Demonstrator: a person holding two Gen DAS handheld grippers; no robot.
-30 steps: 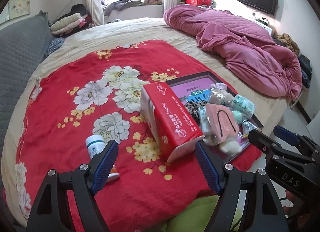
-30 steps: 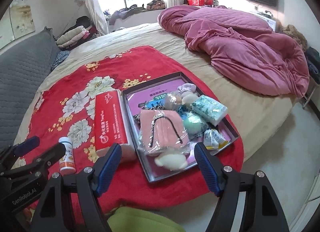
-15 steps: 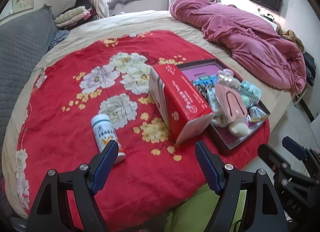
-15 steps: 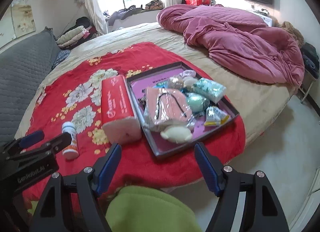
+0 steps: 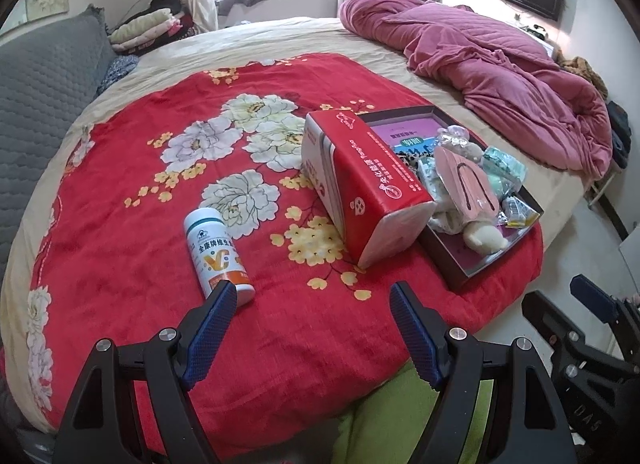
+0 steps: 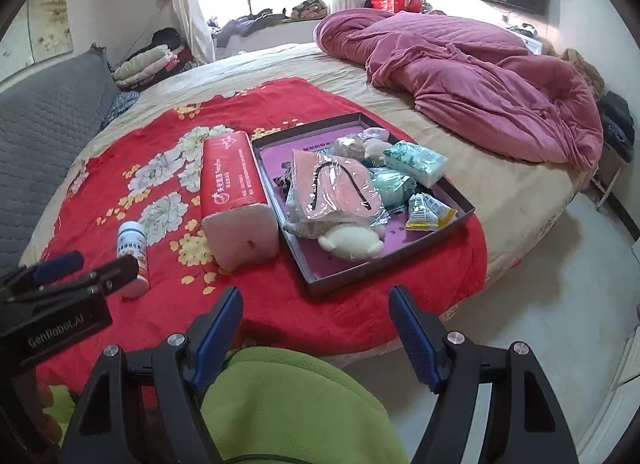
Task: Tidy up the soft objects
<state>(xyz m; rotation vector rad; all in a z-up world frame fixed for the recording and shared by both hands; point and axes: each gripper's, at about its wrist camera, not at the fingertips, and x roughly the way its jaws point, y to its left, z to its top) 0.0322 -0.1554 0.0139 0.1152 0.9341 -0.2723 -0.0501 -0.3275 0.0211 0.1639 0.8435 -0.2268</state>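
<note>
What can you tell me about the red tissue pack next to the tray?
The red tissue pack is a long soft block in glossy red wrap with white lettering and a round logo. Its near end shows bare white tissue, slightly dimpled. It lies flat on the red floral blanket, lengthwise along the left wall of the dark tray, close against it or touching. A white bottle lies apart on its other side. No gripper touches it.
</note>
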